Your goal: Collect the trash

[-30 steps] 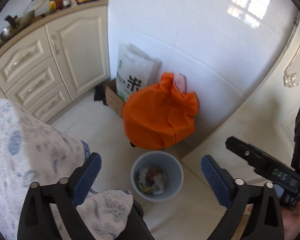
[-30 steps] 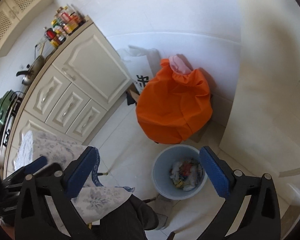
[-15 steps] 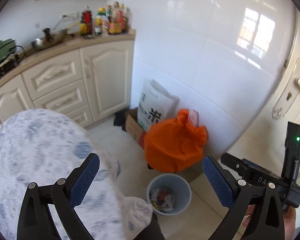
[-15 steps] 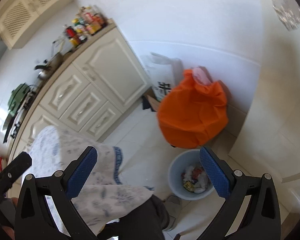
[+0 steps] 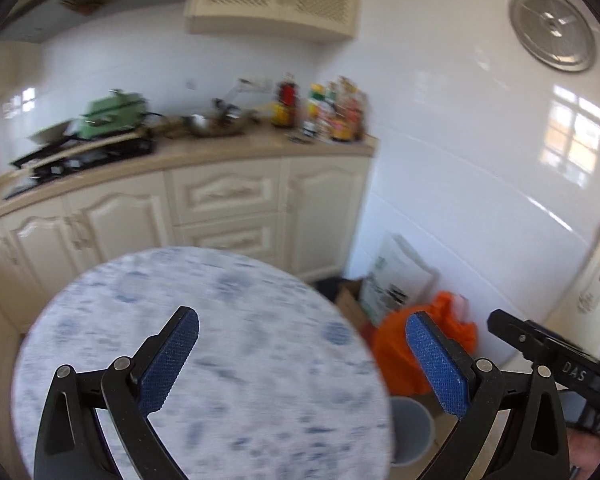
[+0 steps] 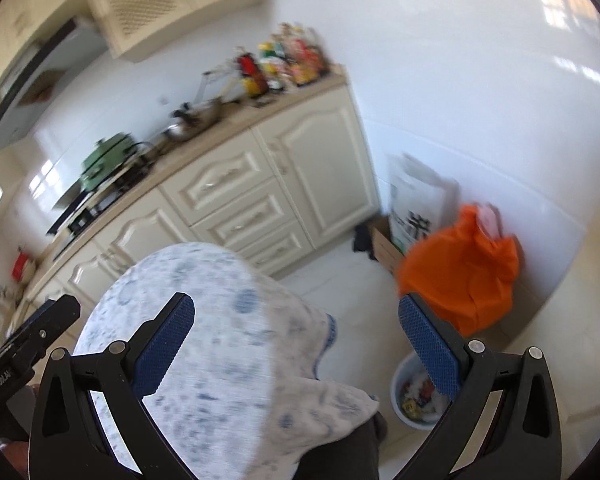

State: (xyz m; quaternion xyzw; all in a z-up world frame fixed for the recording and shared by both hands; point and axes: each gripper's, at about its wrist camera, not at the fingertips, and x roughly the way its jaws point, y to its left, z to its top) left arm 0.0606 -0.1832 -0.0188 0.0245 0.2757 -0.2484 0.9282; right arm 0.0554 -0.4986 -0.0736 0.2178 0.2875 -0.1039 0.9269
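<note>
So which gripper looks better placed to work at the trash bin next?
Right, probably. The right gripper is open with the trash bin and its contents below it; in the left wrist view the table hides most of the bin. Left gripper is open too.

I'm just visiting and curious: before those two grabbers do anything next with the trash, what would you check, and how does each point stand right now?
1. Left gripper empty, fingers apart: ok.
2. Right gripper empty, fingers apart: ok.
3. Small grey-blue plastic bin upright on the floor, with trash inside: ok.
4. Round table with blue-flecked white cloth bare of trash on its visible part: ok.
5. Stuffed orange bag tied shut: cannot tell.
6. Picture sharp enough to aim: not ok, both views are blurred.
</note>
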